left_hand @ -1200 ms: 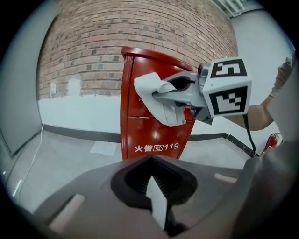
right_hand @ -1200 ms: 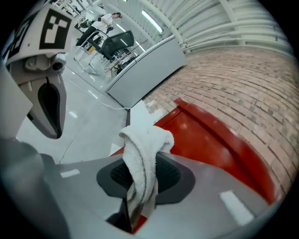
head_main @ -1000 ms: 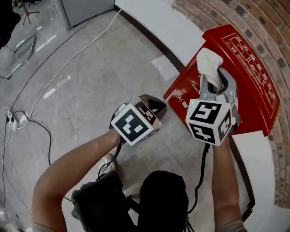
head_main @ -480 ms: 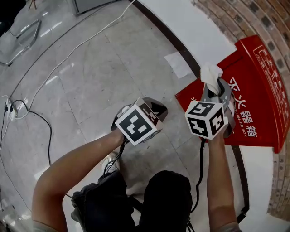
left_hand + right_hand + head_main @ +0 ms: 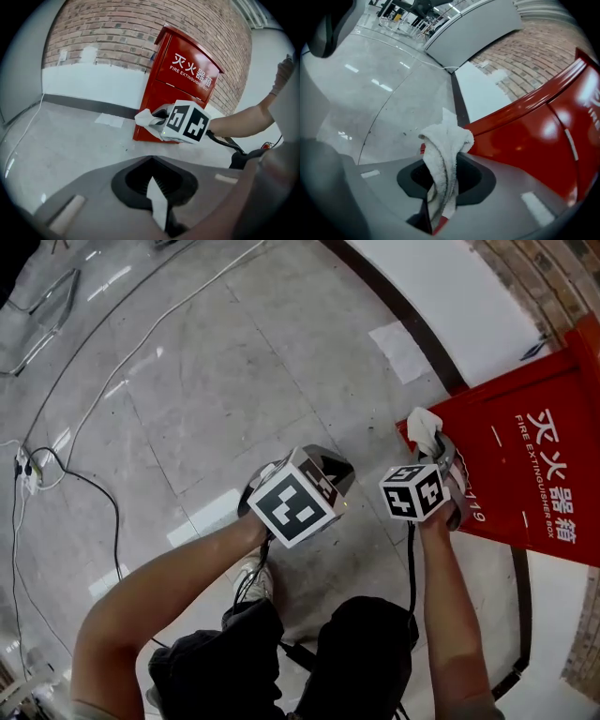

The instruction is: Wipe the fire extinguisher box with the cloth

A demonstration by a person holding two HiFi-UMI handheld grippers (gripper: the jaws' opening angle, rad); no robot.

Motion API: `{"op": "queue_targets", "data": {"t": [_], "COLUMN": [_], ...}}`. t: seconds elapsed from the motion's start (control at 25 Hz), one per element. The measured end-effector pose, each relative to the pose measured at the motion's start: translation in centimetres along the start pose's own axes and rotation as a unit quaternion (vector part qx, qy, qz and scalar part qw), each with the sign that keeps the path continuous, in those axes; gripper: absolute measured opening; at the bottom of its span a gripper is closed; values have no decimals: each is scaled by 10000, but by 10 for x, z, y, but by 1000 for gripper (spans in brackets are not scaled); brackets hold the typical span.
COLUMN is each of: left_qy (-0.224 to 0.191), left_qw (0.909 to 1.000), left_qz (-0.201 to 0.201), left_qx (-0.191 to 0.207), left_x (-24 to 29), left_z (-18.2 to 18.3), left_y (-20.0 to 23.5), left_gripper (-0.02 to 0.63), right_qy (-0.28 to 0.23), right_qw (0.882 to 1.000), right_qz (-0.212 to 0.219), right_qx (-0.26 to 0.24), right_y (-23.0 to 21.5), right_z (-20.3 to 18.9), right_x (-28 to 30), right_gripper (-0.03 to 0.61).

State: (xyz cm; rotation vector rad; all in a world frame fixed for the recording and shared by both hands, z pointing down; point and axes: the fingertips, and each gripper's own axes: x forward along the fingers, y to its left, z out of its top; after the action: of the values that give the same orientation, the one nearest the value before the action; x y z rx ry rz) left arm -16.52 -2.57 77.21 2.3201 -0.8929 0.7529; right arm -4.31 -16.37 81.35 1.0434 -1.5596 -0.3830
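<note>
The red fire extinguisher box (image 5: 534, 465) stands against the wall at the right of the head view, with white lettering on its front. My right gripper (image 5: 433, 442) is shut on a white cloth (image 5: 422, 426), which lies against the box's lower left front corner. In the right gripper view the cloth (image 5: 443, 159) hangs folded out of the jaws, right beside the glossy red box (image 5: 534, 136). My left gripper (image 5: 328, 463) hovers over the floor left of the box, shut and holding nothing. The left gripper view takes in the whole box (image 5: 183, 89) and the cloth (image 5: 146, 117).
A black cable (image 5: 94, 498) and a white cable (image 5: 141, 343) run over the grey tiled floor at the left. A white patch (image 5: 398, 338) lies by the dark skirting strip (image 5: 403, 306). A brick wall (image 5: 117, 33) rises behind the box.
My right gripper has carried the cloth from the box's top edge down its front to the lower left corner. The left gripper has stayed beside it, shut.
</note>
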Motion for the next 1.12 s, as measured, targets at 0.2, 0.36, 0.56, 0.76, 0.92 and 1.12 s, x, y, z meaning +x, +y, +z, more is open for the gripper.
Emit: {"op": "queue_targets", "data": {"t": [0.2, 0.36, 0.56, 0.76, 0.92, 1.12], "left_qy": [195, 238, 313, 307, 202, -156], "left_qw": [9997, 9994, 9993, 9994, 9980, 9959], "left_qz": [-77, -73, 40, 116, 213, 416], "left_qx": [-142, -249, -181, 131, 554, 782], "left_x": [-1, -8, -9, -2, -4, -6], "left_z": [-23, -33, -32, -12, 16, 81], "left_y": [13, 18, 22, 7, -23, -63], "left_gripper": [0, 0, 0, 0, 0, 0], "right_qy": [362, 594, 368, -541, -1350, -2161], "right_qw": [9987, 9964, 9957, 9925, 9809, 9632], "right_qz": [296, 371, 825, 1006, 1133, 1178], "right_qx": [-180, -474, -197, 428, 826, 1084], "right_y": [45, 70, 79, 45, 9, -41], "right_z": [-14, -25, -16, 10, 10, -24], "right_x": [40, 62, 66, 14, -57, -133], "right_gripper": [121, 121, 121, 121, 121, 121]}}
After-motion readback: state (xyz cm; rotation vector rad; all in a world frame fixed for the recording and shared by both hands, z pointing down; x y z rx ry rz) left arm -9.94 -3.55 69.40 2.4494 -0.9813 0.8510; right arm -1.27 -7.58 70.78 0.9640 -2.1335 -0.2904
